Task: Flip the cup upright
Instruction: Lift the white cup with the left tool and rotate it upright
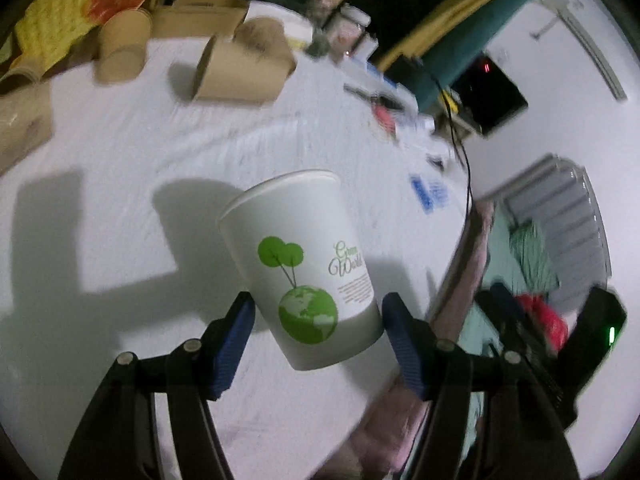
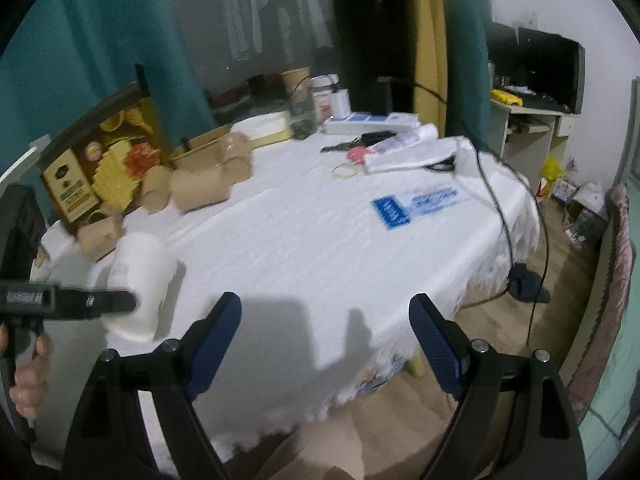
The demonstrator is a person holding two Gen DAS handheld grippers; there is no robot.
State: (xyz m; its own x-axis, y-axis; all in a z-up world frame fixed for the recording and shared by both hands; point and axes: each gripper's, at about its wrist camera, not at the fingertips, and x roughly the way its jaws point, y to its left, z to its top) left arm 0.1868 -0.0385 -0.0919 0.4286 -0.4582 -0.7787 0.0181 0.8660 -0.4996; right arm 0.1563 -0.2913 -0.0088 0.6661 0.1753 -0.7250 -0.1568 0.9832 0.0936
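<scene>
A white paper cup (image 1: 306, 270) with green tree and globe print is between the blue pads of my left gripper (image 1: 320, 314). The pads touch its lower part. The cup is tilted, rim pointing up and away, above the white tablecloth (image 1: 120, 168). In the right wrist view the cup (image 2: 138, 284) shows at the left, held by the left gripper's black finger (image 2: 96, 302) just above the table. My right gripper (image 2: 326, 320) is open and empty over the table's near edge.
Brown paper cups and boxes (image 1: 240, 68) lie at the far side of the table. Jars, a pink object and tools (image 2: 356, 148) sit at the back. A black cable (image 2: 500, 208) runs over the right edge. A desk with monitor (image 2: 536, 76) stands at the right.
</scene>
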